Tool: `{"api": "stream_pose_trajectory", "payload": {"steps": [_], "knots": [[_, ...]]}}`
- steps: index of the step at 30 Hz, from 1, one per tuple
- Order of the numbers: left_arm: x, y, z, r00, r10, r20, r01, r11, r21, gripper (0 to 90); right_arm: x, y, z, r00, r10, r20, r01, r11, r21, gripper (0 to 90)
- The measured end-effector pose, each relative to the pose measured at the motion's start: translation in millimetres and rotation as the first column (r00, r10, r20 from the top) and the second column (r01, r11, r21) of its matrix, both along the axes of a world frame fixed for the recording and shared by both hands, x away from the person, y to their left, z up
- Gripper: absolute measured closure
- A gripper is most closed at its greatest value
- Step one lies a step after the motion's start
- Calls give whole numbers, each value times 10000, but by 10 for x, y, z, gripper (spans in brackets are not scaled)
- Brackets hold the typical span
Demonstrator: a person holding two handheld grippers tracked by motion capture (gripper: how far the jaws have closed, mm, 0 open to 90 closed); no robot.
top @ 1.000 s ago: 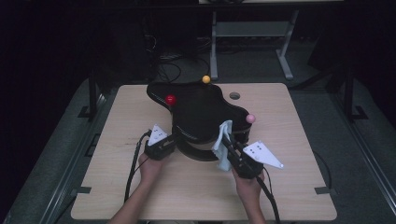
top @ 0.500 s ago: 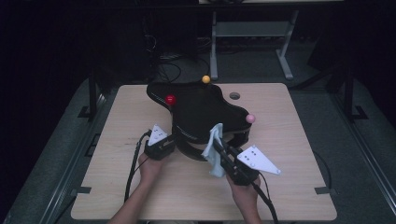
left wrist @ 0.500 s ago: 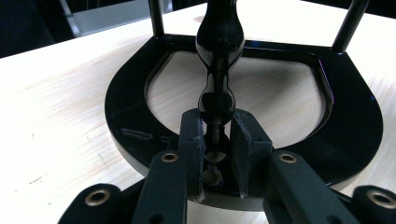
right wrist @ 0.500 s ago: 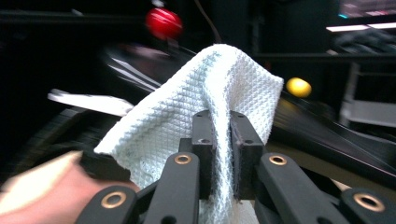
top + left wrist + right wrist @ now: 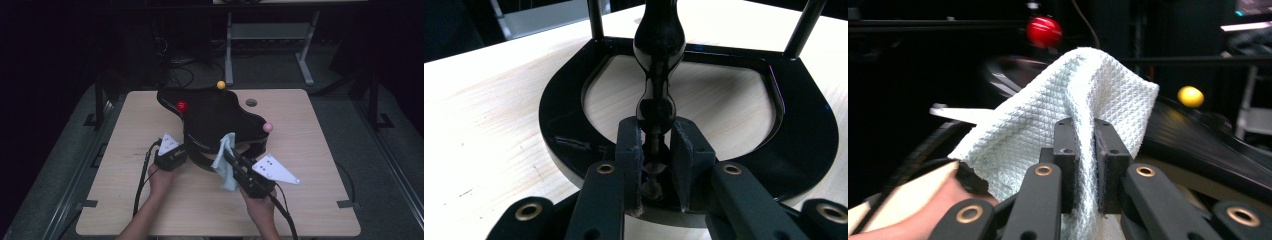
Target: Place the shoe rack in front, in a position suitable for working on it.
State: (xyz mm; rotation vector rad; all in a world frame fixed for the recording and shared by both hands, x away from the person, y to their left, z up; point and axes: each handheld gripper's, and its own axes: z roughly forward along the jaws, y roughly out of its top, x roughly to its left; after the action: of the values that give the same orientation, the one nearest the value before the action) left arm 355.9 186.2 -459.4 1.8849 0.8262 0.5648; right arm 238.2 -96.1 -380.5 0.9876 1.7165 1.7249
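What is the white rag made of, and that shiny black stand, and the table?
The white rag looks like woven cloth: a waffle-grid texture, and it folds softly in the right claw. The black stand seems hard with a glossy coat, maybe painted metal or plastic; light glints off it. The table looks like pale wood or a wood-look top, with faint grain lines.

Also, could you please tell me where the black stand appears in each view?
High view: black stand mid-table, centre frame.
Left gripper view: its ring base across the frame, left gripper clamping its post.
Right gripper view: its dark top at right, behind the white cloth.
Shared landmark: red ball, in high and right gripper views.
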Motion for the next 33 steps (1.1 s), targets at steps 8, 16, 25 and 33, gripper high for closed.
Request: {"api": "stream_pose_trajectory", "payload": {"steps": [8,16,25,33], "knots": [[-10,-9,4,10000,93,3,-93,9999,60,749,118,-155,-182,9979,-423,-491,425,9991,26,821],[-11,-18,0,9998,189,-36,-189,9998,-40,748,297,-391,-306,9878,-1315,-828,1300,9912,-238,821],[-5,-12,5,9992,390,-91,-390,9992,-32,747,289,-260,-221,9981,-535,-297,535,9986,4,820],[-30,-49,11,9991,413,-74,-413,9991,120,746,402,-403,-397,9874,-1455,-621,1475,9886,289,820]]}}
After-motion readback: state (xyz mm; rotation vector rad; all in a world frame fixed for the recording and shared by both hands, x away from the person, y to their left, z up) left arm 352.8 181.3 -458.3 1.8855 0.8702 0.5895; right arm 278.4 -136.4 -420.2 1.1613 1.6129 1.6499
